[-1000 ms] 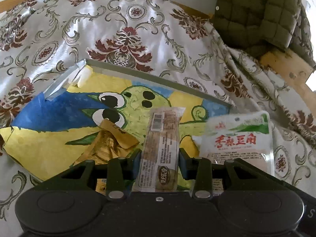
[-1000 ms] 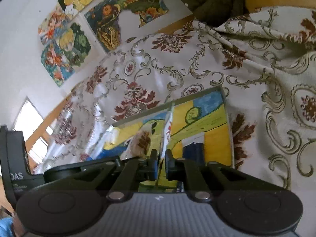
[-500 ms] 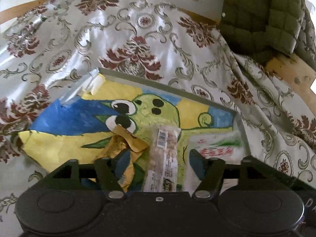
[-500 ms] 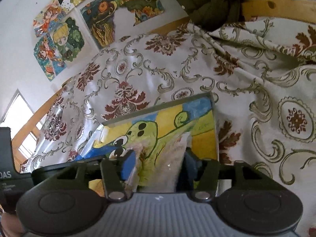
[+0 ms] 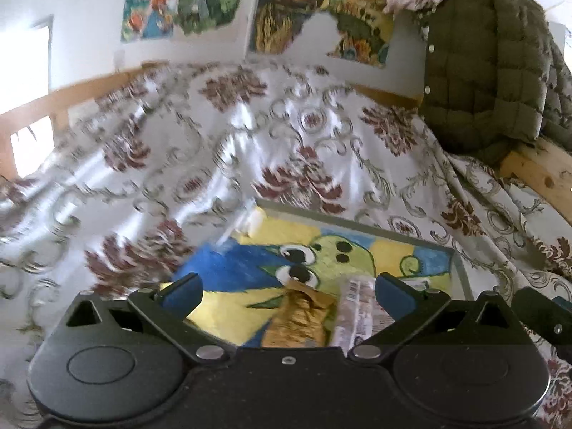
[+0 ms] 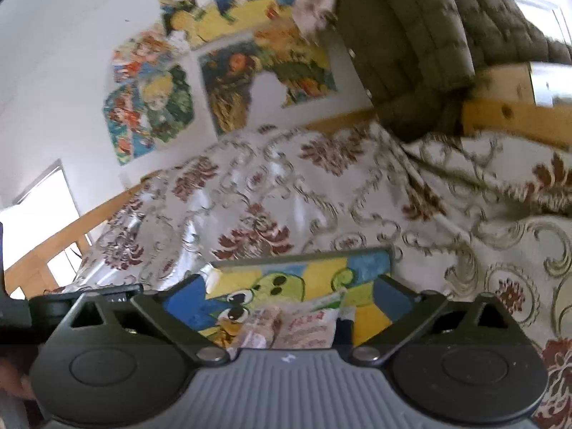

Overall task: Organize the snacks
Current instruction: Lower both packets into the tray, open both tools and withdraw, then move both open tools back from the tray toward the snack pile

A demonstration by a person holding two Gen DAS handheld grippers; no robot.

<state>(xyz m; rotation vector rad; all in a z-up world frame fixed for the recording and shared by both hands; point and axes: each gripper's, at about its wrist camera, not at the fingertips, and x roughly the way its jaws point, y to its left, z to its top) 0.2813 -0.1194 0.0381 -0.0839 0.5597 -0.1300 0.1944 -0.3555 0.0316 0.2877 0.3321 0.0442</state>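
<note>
My left gripper [image 5: 287, 291] has just been opening and now stands as wide as it goes with nothing pinched. The long clear-wrapped snack bar [image 5: 357, 312] it was clamped on a second ago lies loose on the painted tray [image 5: 459, 271], below and between the spread blue pads, no longer touched by either. My right gripper [image 6: 287, 291] has done the same: its jaws were nearly shut on the edge of the white snack packet [image 6: 311, 325], have just been opening, and now hold nothing. That packet lies flat on the tray just beside the bar. The crumpled gold wrapper [image 5: 302, 320] sits on the bar's other side, touching or nearly so, so three snacks lie side by side near the tray's near edge. Both cameras now take in more of the flowered cloth [image 5: 250, 150] and the wall pictures than before, so I judge I am lifting away. To my mind this placing step is finished; whether more snacks wait elsewhere I cannot tell from here.
</note>
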